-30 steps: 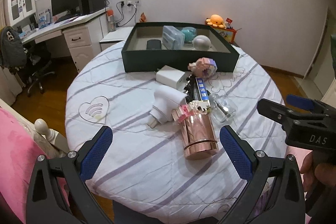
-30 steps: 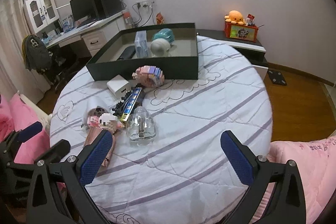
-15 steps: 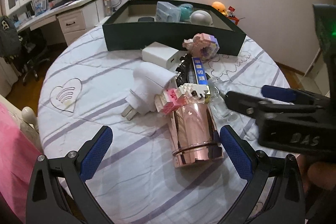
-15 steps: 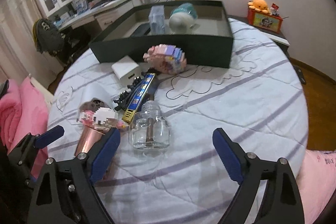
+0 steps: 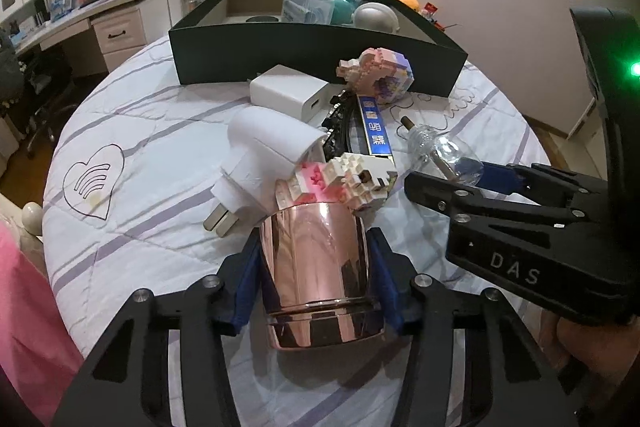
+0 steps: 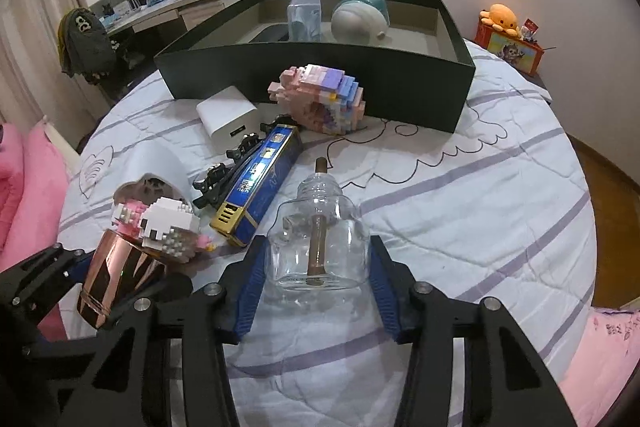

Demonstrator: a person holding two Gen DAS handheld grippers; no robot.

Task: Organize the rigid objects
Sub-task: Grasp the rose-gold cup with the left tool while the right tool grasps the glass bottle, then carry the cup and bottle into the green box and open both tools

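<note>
Copper cup [image 5: 316,267] lying, mouth away from left gripper [image 5: 314,281].

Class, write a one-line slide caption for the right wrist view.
Right gripper closing around a clear glass bottle lying on the striped tablecloth.

Since a second ago both grippers have come forward over the round quilted table and closed in. The left gripper [image 5: 314,269], wide open and short of the pile before, now has its blue pads against both sides of the shiny rose-gold metal cup [image 5: 316,267] lying on its side. The right gripper [image 6: 318,267], likewise spread earlier, now brackets the clear glass bottle with a brown stem [image 6: 318,247], pads at its flanks.
</note>
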